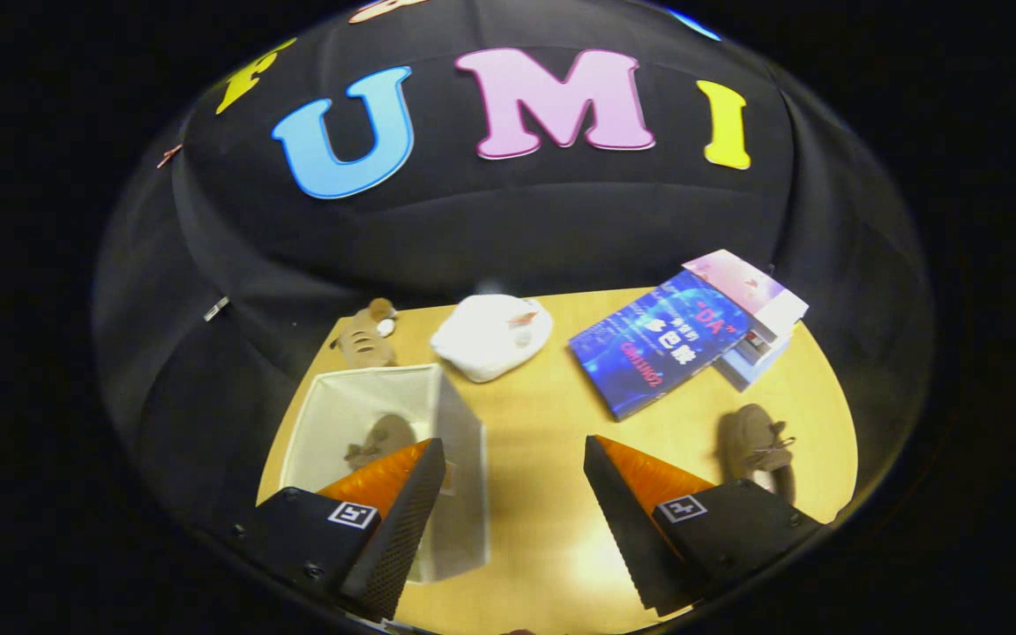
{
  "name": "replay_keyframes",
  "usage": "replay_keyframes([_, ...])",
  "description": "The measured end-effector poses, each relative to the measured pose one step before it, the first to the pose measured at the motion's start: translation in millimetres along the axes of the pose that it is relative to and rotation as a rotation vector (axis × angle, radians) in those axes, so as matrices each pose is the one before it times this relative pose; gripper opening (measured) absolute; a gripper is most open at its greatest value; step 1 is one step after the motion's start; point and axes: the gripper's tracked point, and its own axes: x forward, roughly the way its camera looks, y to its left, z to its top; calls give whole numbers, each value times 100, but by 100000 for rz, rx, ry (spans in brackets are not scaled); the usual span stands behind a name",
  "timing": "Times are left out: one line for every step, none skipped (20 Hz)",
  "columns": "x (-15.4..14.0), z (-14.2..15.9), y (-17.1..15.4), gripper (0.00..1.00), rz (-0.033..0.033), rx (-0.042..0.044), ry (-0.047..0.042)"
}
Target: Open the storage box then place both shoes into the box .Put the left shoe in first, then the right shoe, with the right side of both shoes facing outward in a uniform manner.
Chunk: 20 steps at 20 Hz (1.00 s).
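Gripper: two-finger gripper, nearest the camera, held above the table and tilted down toward it; its fingers stand wide apart and released, with nothing between them but bare tabletop.
Left finger: its tip lies over the near right wall of the storage box as seen from here; whether it touches the wall cannot be told.
Right finger: its tip hangs over bare wood, just beside the loose shoe.
Table: light yellow wooden tabletop, bearing everything listed below.
Storage box: translucent white, square-walled plastic storage box, open at the top, standing on the table beneath and beyond the left finger.
First shoe: small brown suede moccasin lying inside the storage box, partly hidden by the left finger.
Second shoe: matching brown suede moccasin with a lace bow, lying on the table outside the box, to the right of the right finger and well apart from the box.
Books: dark blue glossy book leaning across a small stack of paler books, beyond the right finger, near the second shoe.
Cloth item: white, rounded soft fabric bundle, beyond the gap between the fingers.
Toy: small tan plush animal, beyond the box at the table's far edge.
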Motion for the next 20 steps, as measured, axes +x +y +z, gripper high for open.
replay_keyframes([-448, 95, -2028, 99, -949, 2105, -606])
replay_keyframes([-422, 48, -1935, 99, -312, 1892, -272])
replay_keyframes([-145, -62, -1999, 99, -434, 998, 356])
replay_keyframes([-180, -157, -2229, 99, -1235, -116, 983])
replay_keyframes([-234, -49, -2245, 99, -1572, -301, 620])
replay_keyframes([-202, -36, -1926, 99, -758, 6, 202])
replay_keyframes([-99, -129, -1824, 99, -565, 248, 387])
replay_keyframes([-98, -256, -1716, 99, -311, 281, 446])
replay_keyframes([-91, -377, -1700, 99, -352, -217, 1095])
replay_keyframes([-12, -477, -1633, 99, -350, -750, 1203])
replay_keyframes([121, -462, -1548, 99, -282, -1154, 1036])
replay_keyframes([56, -567, -1532, 99, -455, -1339, 987])
replay_keyframes([125, -474, -1359, 99, -245, -1024, 757])
replay_keyframes([146, -492, -1207, 99, 53, -609, 609])
replay_keyframes([217, -635, -1208, 99, 55, -625, 685])
replay_keyframes([251, -660, -1106, 99, -5, -772, 1043])
replay_keyframes([378, -772, -1111, 99, -217, -1285, 1113])
replay_keyframes([402, -756, -1029, 99, -337, -1440, 1303])
replay_keyframes([587, -715, -865, 99, -416, -1554, 945])
replay_keyframes([543, -605, -718, 99, -187, -1325, 650])
